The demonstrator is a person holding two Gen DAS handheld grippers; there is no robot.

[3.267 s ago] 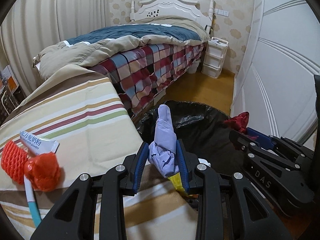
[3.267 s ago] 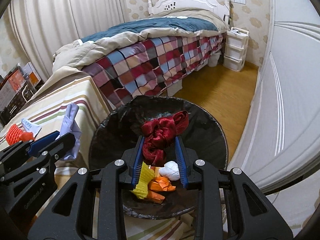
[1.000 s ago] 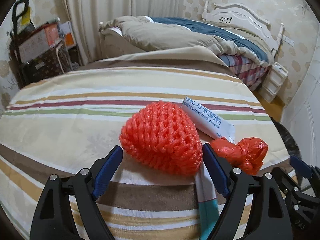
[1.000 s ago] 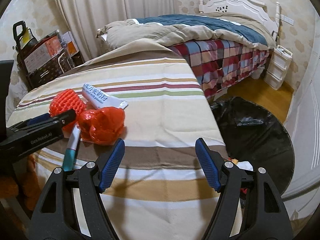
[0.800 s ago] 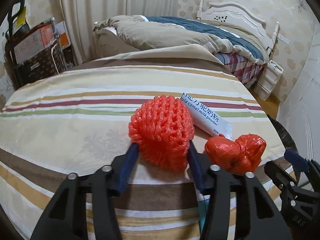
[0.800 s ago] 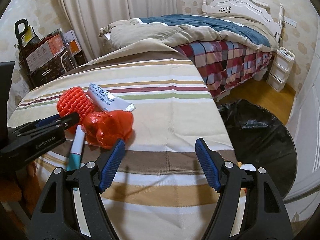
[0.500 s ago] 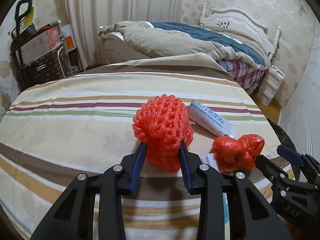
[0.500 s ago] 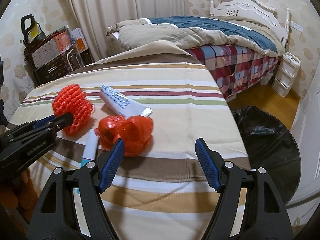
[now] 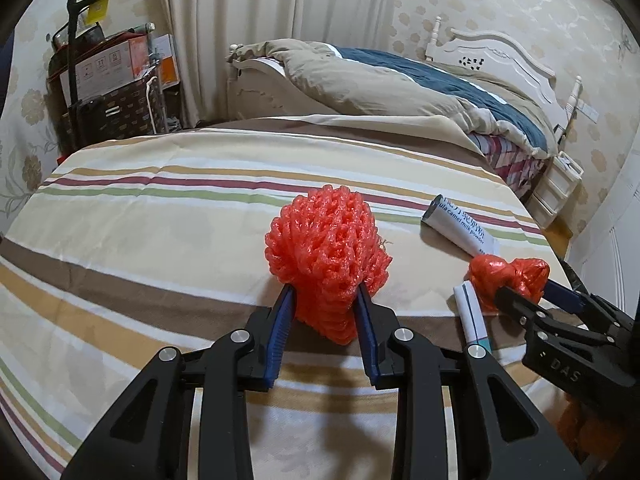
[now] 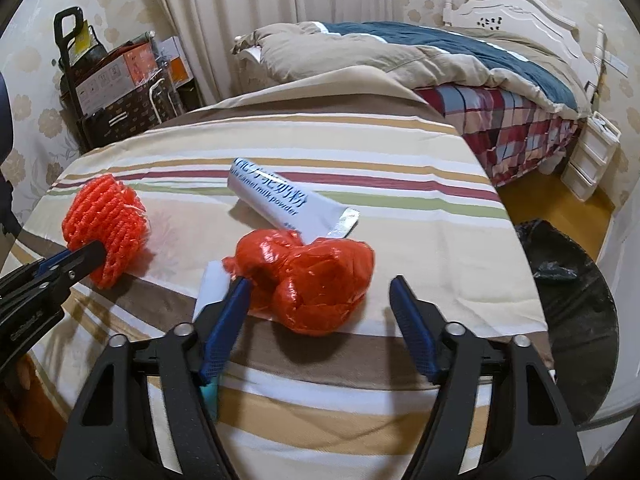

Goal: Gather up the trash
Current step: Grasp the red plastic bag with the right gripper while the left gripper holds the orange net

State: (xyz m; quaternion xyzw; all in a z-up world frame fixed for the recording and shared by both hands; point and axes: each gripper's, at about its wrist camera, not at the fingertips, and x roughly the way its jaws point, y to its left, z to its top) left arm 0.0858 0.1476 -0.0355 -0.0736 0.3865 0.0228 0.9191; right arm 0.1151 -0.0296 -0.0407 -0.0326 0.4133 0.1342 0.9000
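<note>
Since the earlier frame both hands had left the bin [image 10: 576, 280] for the striped table [image 9: 160, 216], where the left gripper [image 9: 324, 312] had clamped the foam net [image 9: 326, 256] while the right gripper [image 10: 320, 304], jaws closing, straddled the red bag [image 10: 316, 276], apparently not yet pinched; next came lifting both binward.

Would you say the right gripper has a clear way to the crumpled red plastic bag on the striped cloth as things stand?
Probably yes. The red plastic bag already lies between the jaws of the right gripper, which are closing; one pad touches it, the other stands apart. Nothing covers it, though the white sachet lies close behind.
</note>
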